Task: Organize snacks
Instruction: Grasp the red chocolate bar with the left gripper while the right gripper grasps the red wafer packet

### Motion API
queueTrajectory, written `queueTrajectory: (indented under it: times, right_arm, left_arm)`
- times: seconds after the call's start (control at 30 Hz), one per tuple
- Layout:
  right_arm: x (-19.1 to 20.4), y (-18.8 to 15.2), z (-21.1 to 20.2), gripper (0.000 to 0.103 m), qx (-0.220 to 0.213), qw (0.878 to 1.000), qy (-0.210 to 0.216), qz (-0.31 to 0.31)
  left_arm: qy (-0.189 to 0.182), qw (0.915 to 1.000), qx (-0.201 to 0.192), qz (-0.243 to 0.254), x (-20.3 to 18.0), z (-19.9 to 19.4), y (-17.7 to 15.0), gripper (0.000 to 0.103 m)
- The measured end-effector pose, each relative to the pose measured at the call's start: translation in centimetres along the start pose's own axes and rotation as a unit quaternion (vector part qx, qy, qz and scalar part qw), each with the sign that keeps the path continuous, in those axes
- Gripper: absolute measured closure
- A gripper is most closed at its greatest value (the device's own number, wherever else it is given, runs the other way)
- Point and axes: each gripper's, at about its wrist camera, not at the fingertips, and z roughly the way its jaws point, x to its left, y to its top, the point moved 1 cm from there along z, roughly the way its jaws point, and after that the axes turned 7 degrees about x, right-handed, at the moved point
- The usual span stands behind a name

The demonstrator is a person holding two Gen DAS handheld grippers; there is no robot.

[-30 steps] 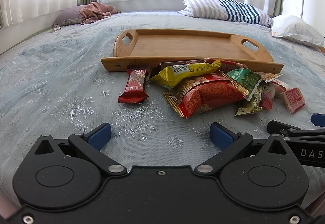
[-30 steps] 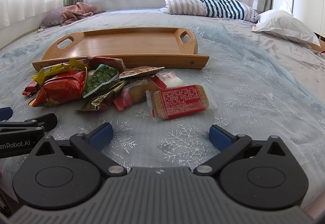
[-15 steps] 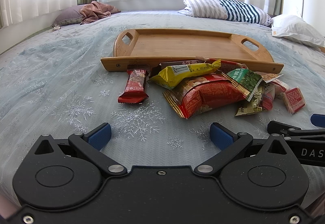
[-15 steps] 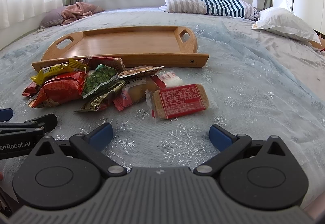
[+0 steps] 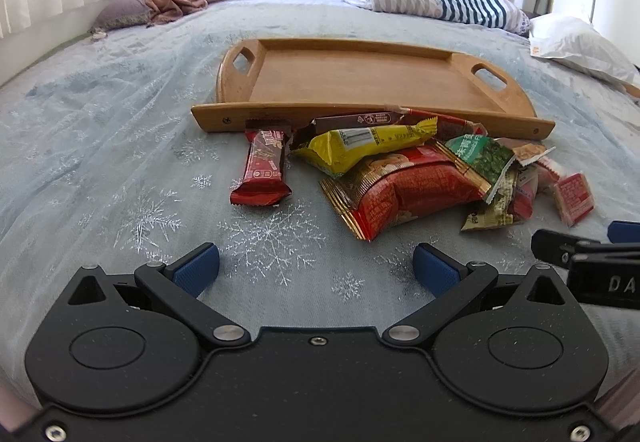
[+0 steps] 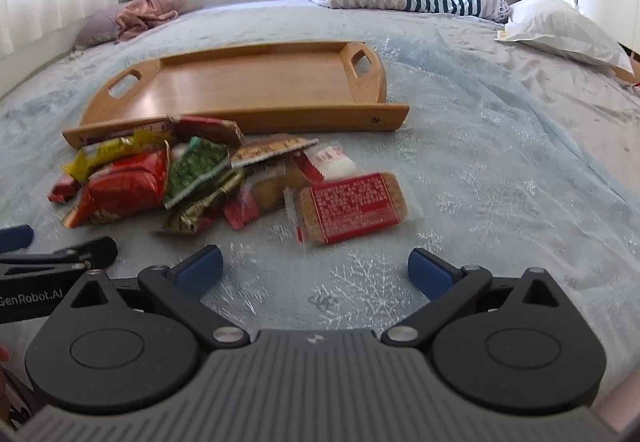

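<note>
The left gripper (image 5: 316, 266) hovers spread and empty over the bedspread (image 5: 100, 145). A heap of snacks (image 5: 404, 169) (wrappers overlapping) lies against the wooden tray's (image 5: 360, 81) near edge. The right gripper (image 6: 316, 268) hangs spread too, near the cracker packet (image 6: 352, 207).

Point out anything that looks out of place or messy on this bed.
The snacks lie in a loose, overlapping heap on the bedspread against the near rim of the wooden tray, which holds nothing. One red bar lies apart to the left. Nothing looks torn or spilled.
</note>
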Motion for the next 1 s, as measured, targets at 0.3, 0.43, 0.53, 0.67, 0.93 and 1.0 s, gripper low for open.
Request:
queueTrajectory:
  times: [0.3, 0.43, 0.53, 0.67, 0.93, 1.0]
  right_arm:
    - [-2.0, 1.6, 0.3, 0.012, -0.001, 1.000, -0.022, 0.011]
    - [-2.4, 2.1, 1.2, 0.013, 0.010, 1.000, -0.007, -0.002]
    - [-2.6, 2.4, 1.6, 0.013, 0.008, 1.000, 0.002, -0.004]
    - [-3.0, 2.8, 2.3, 0.014, 0.003, 1.000, -0.004, -0.014]
    - [-3.5, 2.8, 2.8, 0.026, -0.004, 1.000, 0.006, -0.013]
    - [-3.6, 2.7, 2.9, 0.026, -0.006, 1.000, 0.008, -0.008]
  left_arm:
    - [-0.008, 0.9997, 0.009, -0.023, 2.7, -0.5, 1.9, 0.000]
    - [-0.019, 0.9986, 0.024, -0.043, 3.7, 0.1, 2.6, 0.000]
    - [-0.045, 0.9953, 0.030, -0.079, 4.9, 0.0, 3.2, 0.000]
    - [-0.041, 0.9934, 0.005, -0.107, 5.7, -1.0, 4.1, 0.000]
    - [0.084, 0.9953, -0.027, -0.039, 4.4, -0.1, 5.9, 0.006]
    - [0.098, 0.9945, -0.033, -0.016, 3.6, 0.2, 5.8, 0.007]
